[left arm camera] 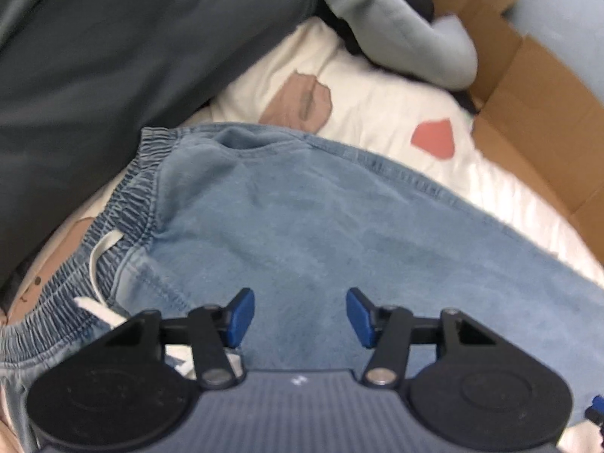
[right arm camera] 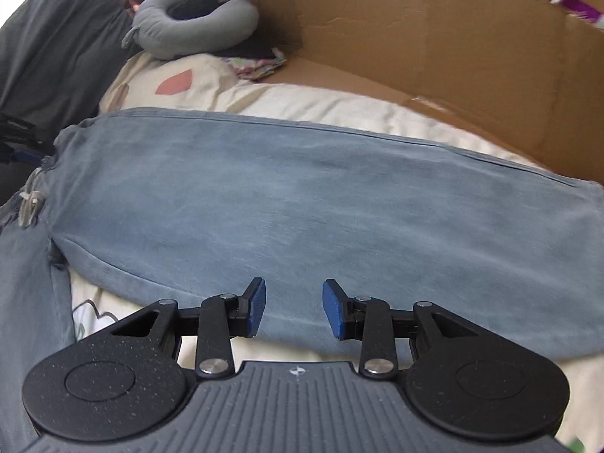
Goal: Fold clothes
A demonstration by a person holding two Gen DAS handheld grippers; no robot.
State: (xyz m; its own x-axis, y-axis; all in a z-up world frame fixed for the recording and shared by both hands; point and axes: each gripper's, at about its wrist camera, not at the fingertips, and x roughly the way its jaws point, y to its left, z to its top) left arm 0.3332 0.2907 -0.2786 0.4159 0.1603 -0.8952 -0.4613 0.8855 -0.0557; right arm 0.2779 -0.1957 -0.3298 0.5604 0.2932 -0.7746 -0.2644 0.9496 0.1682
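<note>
Light blue denim trousers lie spread on a white bedsheet. Their elastic waistband and white drawstring show at the left of the left wrist view. My left gripper is open and empty, just above the hip area of the trousers. In the right wrist view one trouser leg lies flat across the bed, the other runs down at the left. My right gripper is open and empty over the near edge of the flat leg.
A dark grey cushion lies left of the waistband. A grey neck pillow sits at the head of the bed. Cardboard sheets stand along the far side. The sheet has coloured patches.
</note>
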